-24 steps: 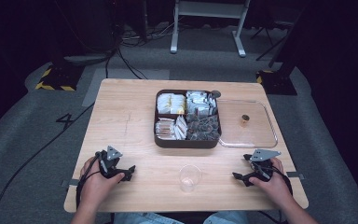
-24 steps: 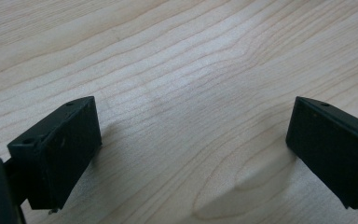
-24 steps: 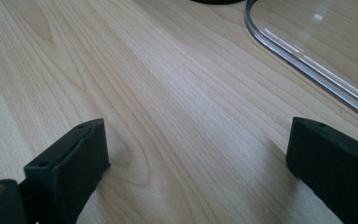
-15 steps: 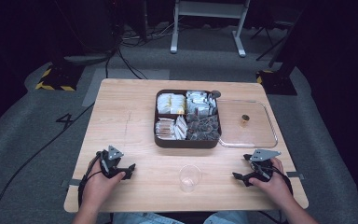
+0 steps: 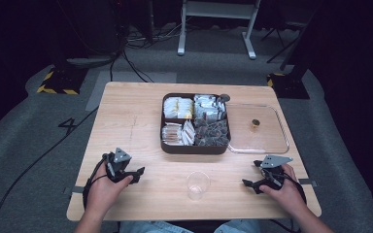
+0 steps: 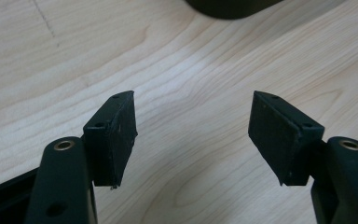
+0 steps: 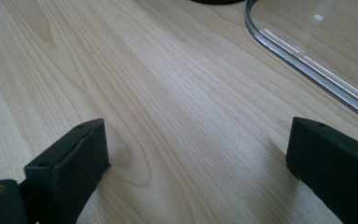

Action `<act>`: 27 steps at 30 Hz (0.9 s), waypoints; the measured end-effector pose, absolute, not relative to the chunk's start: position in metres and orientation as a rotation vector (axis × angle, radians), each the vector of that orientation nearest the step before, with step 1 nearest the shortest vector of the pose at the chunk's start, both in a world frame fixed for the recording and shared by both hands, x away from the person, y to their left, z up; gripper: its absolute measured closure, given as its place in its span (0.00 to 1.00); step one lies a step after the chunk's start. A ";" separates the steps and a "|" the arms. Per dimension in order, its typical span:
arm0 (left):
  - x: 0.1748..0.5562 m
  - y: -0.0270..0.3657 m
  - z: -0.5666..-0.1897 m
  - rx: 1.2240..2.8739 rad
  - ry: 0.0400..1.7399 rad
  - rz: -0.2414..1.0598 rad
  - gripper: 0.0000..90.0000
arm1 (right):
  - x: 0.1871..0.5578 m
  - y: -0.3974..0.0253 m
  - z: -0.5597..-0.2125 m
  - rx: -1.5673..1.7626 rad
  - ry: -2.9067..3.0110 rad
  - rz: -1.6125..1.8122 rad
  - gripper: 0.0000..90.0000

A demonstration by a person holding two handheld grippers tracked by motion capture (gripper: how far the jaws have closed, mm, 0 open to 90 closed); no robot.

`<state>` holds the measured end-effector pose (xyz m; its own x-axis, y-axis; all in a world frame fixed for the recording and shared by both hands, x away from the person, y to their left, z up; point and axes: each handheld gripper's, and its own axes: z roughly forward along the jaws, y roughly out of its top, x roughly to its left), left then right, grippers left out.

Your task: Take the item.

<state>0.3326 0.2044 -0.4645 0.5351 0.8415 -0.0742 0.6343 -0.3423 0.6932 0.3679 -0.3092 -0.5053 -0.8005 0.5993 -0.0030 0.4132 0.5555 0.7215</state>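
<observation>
Nothing has been moved since the earlier frames. Both the black left gripper (image 5: 137, 173) and the black right gripper (image 5: 248, 184) are held wide open and empty on the pale wooden table (image 5: 126, 116), flanking the clear plastic cup (image 5: 197, 185).

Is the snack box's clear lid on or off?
Off. The clear lid lies flat on the table beside the box, whose packets show uncovered.

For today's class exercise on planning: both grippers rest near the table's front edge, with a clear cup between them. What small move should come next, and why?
Probably ease the right gripper toward the clear cup: its fingers stand open and hold nothing, and bare table lies between them.
</observation>
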 end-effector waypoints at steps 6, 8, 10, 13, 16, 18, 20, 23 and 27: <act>0.332 0.196 -0.445 2.059 1.157 0.408 0.36 | 0.368 -0.309 -0.505 0.845 2.543 1.083 0.06; 0.333 0.194 -0.439 2.055 1.150 0.432 0.35 | 0.368 -0.309 -0.505 0.845 2.543 1.084 0.06; 0.334 0.192 -0.434 2.049 1.141 0.440 0.35 | 0.368 -0.309 -0.505 0.845 2.543 1.083 0.06; 0.336 0.187 -0.427 2.034 1.133 0.432 0.35 | 0.368 -0.309 -0.505 0.845 2.543 1.083 0.06; 0.338 0.180 -0.421 2.032 1.125 0.451 0.34 | 0.368 -0.309 -0.505 0.845 2.543 1.084 0.06; 0.340 0.176 -0.418 2.038 1.122 0.481 0.32 | 0.368 -0.309 -0.505 0.846 2.543 1.083 0.06; 0.343 0.172 -0.414 2.029 1.120 0.487 0.31 | 0.368 -0.309 -0.505 0.846 2.543 1.084 0.06; 0.348 0.166 -0.408 2.028 1.115 0.497 0.30 | 0.368 -0.309 -0.505 0.847 2.542 1.084 0.06; 0.354 0.156 -0.401 2.011 1.112 0.509 0.29 | 0.368 -0.309 -0.505 0.847 2.542 1.084 0.06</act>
<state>0.3540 0.1562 -0.4007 0.5393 0.8419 -0.0198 0.5353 -0.3246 0.7798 0.3678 -0.3091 -0.5054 -0.7996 0.6005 -0.0023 0.4139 0.5539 0.7224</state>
